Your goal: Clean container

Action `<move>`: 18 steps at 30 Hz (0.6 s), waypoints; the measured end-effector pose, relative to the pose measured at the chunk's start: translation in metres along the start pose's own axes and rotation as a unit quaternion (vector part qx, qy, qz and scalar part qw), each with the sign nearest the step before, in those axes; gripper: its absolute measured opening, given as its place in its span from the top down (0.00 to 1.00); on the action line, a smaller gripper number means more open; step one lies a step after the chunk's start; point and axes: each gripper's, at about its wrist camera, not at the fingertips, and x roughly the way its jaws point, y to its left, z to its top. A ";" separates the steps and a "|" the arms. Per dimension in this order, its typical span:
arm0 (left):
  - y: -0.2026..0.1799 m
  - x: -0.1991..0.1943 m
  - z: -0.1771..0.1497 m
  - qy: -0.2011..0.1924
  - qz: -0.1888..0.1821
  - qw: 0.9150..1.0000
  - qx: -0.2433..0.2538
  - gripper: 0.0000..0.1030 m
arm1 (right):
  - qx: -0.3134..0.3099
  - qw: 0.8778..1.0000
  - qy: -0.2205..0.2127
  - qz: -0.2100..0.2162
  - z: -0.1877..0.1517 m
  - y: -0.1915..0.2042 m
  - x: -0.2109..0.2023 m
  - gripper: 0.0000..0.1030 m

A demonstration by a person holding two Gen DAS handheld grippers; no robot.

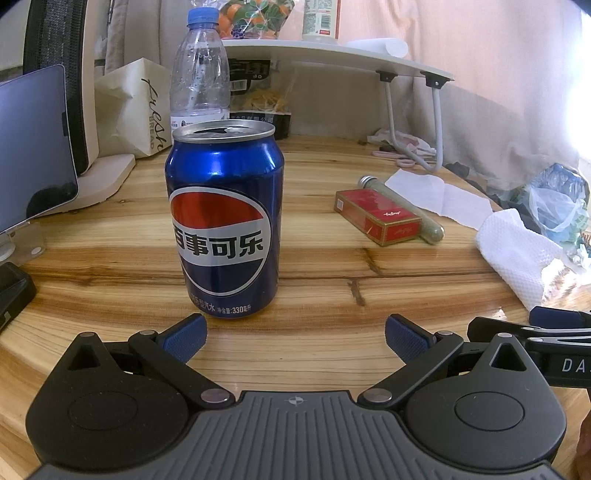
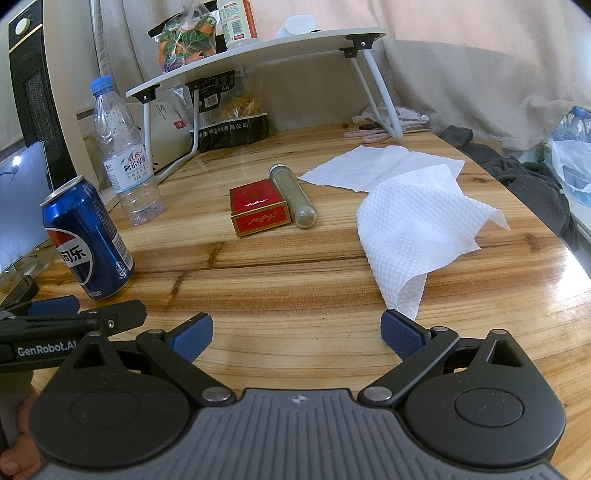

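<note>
The left gripper [image 1: 295, 338] hovers low over the wooden table [image 1: 314, 343], its blue-padded fingers spread wide with nothing between them. Just ahead of its left finger the blue cola can [image 1: 224, 218] stands upright on the table, its top opened, not touched by either finger. The right gripper [image 2: 296, 334] sits beside the left one, also spread wide and empty; a crumpled white paper towel [image 2: 417, 232] lies just ahead of its right finger, its near corner almost at the pad [image 2: 400, 334]. From the right wrist view the can [image 2: 88, 240] stands off to the left, near the table edge. Farther in, a red box [image 2: 258, 212] lies flat with a capped glass tube [image 2: 293, 195] just beside it, and a second, flatter paper sheet [image 2: 369, 166] behind the towel. A clear water bottle [image 2: 122, 155] stands upright behind the can. At the back a small white folding shelf [image 2: 258, 51] carries a bag of fruit [image 2: 184, 40] and a white bottle [image 2: 236, 22].
</note>
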 end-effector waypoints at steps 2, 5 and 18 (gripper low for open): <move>0.000 0.000 0.000 0.000 0.000 1.000 0.000 0.00 | 0.001 1.000 0.000 0.001 0.000 0.000 0.000 0.00; 0.001 -0.001 0.000 0.001 -0.001 1.000 0.001 0.00 | 0.003 1.000 -0.001 0.002 0.000 -0.001 0.000 0.00; 0.001 0.001 0.001 0.002 -0.004 1.000 0.000 0.00 | 0.002 1.000 -0.001 0.001 0.000 0.000 0.000 0.00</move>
